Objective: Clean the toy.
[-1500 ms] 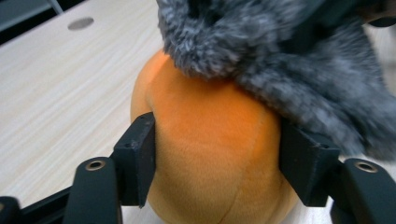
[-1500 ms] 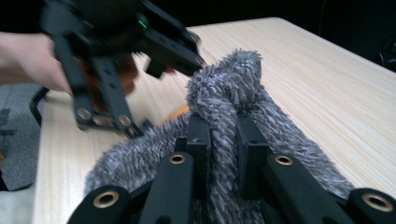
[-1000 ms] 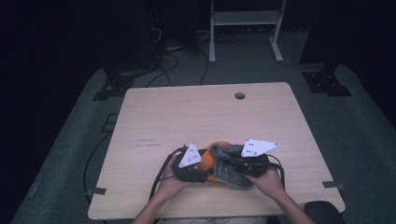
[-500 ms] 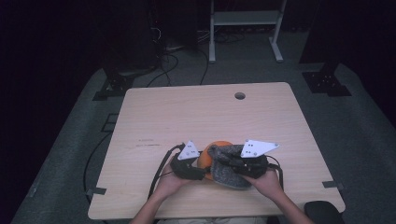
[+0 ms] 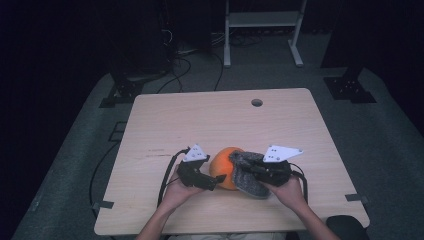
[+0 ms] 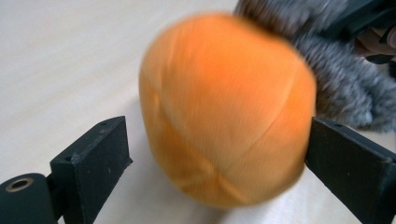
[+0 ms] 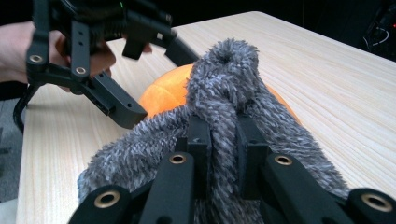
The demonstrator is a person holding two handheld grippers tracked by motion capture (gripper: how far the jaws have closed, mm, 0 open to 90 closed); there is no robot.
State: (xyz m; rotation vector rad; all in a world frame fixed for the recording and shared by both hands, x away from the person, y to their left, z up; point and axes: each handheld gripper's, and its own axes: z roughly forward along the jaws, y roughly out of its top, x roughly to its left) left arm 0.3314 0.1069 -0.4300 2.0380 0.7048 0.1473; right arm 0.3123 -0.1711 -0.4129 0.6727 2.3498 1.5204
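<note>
Lower centre of frame, on table (image 5: 165,120) | orange plush ball (image 5: 226,167), soft, light: hold at sides | left gripper (image 5: 215,183) spread, just opened around it | right gripper (image 7: 219,135) pinching fuzzy grey cloth (image 7: 224,74)

High view overlooks table (image 5: 165,120); both tongs views closely share the orange ball (image 6: 224,107).

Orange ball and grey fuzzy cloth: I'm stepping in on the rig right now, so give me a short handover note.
Left gripper: its jaws have just been opening and now stand wide on either side of the orange ball; they look clear of it or barely touching.
Right gripper: shut on a fold of the grey fuzzy cloth.
Both things sit near the front edge of the table, the cloth draped against the ball's right side.
Done: cloth gripped and brought up to the ball.
Left, probably: getting the cloth over or around the ball; it covers only part so far.
</note>
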